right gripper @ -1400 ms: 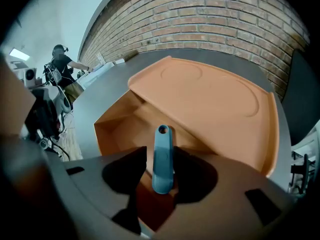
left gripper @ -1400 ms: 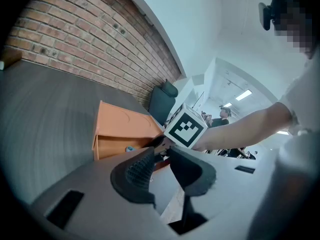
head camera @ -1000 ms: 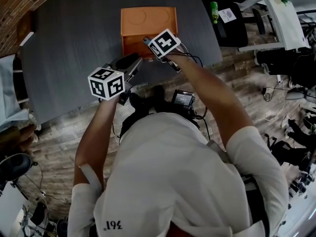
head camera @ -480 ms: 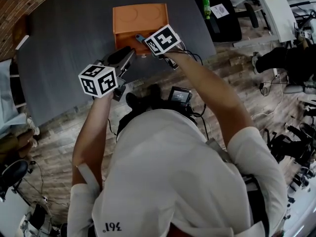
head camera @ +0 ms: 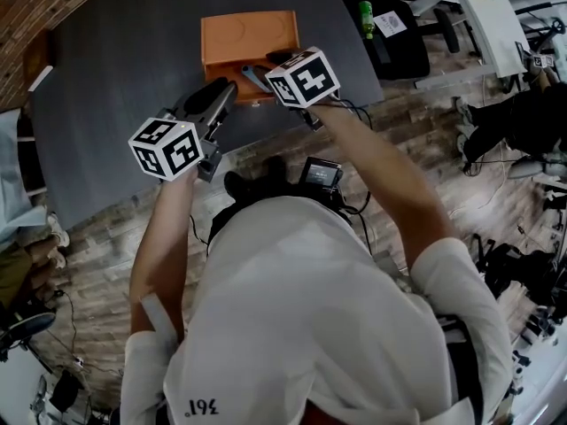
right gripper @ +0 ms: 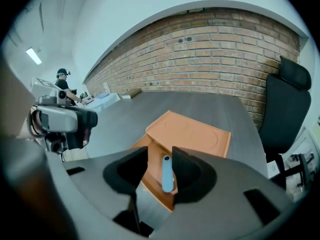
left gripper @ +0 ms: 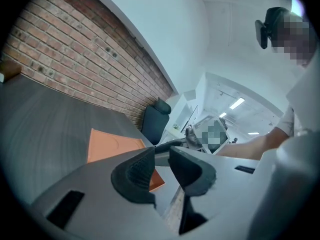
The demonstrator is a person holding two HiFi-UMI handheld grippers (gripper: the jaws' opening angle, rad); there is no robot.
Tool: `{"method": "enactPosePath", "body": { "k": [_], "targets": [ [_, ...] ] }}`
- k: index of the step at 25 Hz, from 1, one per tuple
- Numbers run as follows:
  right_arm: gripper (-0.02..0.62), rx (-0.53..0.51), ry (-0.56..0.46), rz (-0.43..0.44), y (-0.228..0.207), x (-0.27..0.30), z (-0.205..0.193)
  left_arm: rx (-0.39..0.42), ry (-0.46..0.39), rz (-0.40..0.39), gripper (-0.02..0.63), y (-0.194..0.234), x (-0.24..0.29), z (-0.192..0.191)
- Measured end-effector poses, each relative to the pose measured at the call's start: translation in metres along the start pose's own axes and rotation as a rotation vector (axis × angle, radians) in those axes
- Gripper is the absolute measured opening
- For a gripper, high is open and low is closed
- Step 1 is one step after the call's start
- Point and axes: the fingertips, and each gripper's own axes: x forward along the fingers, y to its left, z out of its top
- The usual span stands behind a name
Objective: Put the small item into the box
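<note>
An orange box [head camera: 248, 34] lies on the dark grey table [head camera: 115, 69] with its lid folded open flat [right gripper: 192, 134]. My right gripper [head camera: 257, 71] hovers over the box's near part. A small light-blue cylinder [right gripper: 167, 173] shows between its jaws, tight against the right pad [right gripper: 187, 171], with a gap to the left pad. The jaws are closing. Whether the cylinder lies in the box or clings to the pad, I cannot tell. My left gripper [head camera: 217, 96] is just left of the box's near corner, jaws slightly apart [left gripper: 161, 156] and empty.
The table's near edge [head camera: 266, 127] runs just under both grippers, with wood floor below. A black office chair [right gripper: 282, 109] stands at the table's right end, with a green bottle [head camera: 364, 14] beside it. A brick wall [right gripper: 215, 49] runs behind the table.
The right gripper has edged further over the box's near part. The left gripper has drifted slightly left and stays beside the box. The head view has shifted a little.
</note>
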Motion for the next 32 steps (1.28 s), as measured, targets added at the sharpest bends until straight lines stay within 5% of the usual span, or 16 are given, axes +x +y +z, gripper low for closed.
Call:
{"method": "enactPosePath", "body": {
  "k": [22, 32],
  "targets": [
    [0.046, 0.106, -0.402, 0.020, 0.028, -0.113, 0.077, 0.044, -0.208, -0.082, 0.092, -0.062, -0.047, 0.074],
    [0.031, 0.105, -0.498, 0.062, 0.056, -0.154, 0.085, 0.067, -0.243, -0.095, 0.089, -0.082, -0.078, 0.082]
  ]
}}
